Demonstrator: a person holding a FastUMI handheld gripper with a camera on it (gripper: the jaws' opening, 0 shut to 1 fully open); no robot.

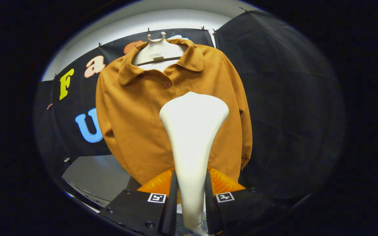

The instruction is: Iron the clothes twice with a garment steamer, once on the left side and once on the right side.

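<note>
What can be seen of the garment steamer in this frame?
The garment steamer is a smooth, glossy white plastic body, narrow at the handle and flaring to a broad rounded head. It stands upright, its handle clamped between both fingers of the gripper, and its head is raised before the middle of the brown shirt on the hanger; contact with the cloth cannot be judged.

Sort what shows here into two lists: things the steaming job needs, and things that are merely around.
Belongs to the job:
- garment steamer, clamped between the fingers
- gripper, shut on the steamer's handle
- brown shirt, hanging just beyond the steamer's head

Just around:
- white hanger, carrying the shirt
- black cloth wall, behind the shirt
</note>
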